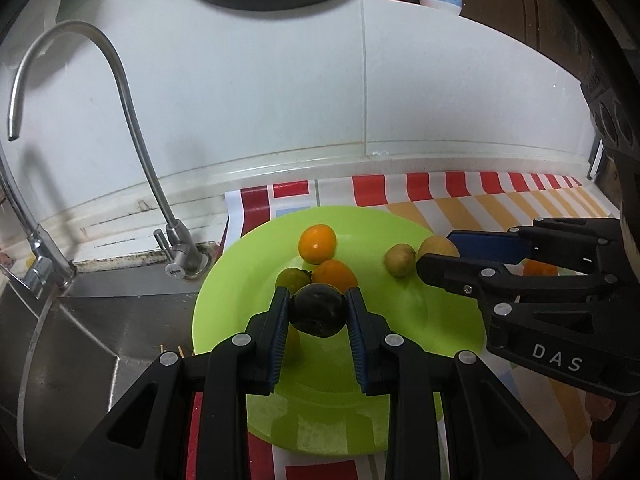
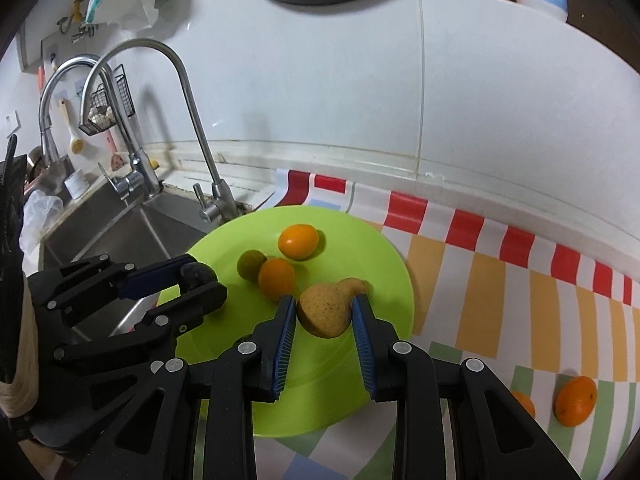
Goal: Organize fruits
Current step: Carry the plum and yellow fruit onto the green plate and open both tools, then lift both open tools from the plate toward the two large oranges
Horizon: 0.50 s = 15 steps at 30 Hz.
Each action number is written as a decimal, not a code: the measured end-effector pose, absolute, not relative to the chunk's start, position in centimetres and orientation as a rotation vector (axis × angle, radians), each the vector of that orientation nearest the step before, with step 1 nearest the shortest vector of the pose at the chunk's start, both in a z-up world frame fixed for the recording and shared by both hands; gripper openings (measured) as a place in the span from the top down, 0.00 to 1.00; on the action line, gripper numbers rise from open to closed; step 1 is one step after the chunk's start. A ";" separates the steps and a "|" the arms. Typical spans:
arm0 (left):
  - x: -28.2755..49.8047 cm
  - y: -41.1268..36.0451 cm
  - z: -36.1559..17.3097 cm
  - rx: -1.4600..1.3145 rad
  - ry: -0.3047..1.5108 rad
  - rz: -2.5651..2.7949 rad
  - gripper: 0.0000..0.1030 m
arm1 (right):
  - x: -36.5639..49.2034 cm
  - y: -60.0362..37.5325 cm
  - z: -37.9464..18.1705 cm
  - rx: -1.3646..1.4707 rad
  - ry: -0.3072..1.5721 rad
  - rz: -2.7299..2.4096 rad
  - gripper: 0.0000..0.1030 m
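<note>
Fruits: two oranges (image 2: 298,241) and a green one (image 2: 251,264) lie on the plate (image 2: 372,248).

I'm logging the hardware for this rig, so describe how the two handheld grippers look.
Both look alike: the left gripper and right gripper are matte black plastic linkages with triangular cut-outs and round silver pivot screws. Each finger carries a blue ribbed pad. The right gripper's body shows white letters "DAS" in the left wrist view. No cables are visible.
</note>
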<state>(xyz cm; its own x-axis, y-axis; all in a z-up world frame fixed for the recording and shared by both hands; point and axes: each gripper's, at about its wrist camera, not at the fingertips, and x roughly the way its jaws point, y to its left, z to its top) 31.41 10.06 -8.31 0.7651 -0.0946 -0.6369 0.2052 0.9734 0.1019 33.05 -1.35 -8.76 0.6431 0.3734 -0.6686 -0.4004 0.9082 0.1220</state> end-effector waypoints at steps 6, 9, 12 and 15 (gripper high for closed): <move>31.6 10.2 -8.5 0.177 0.695 -0.157 0.63 | 33.5 -1.3 -9.2 -0.036 0.766 0.444 0.70; 31.0 10.6 -8.0 0.159 0.688 -0.147 0.63 | 33.2 -1.6 -8.9 -0.025 0.757 0.432 0.67; 29.8 10.8 -7.2 0.149 0.675 -0.131 0.62 | 32.6 -2.1 -8.4 -0.015 0.749 0.422 0.66; 28.7 10.9 -6.2 0.132 0.665 -0.123 0.60 | 31.5 -2.6 -7.7 -0.011 0.733 0.417 0.66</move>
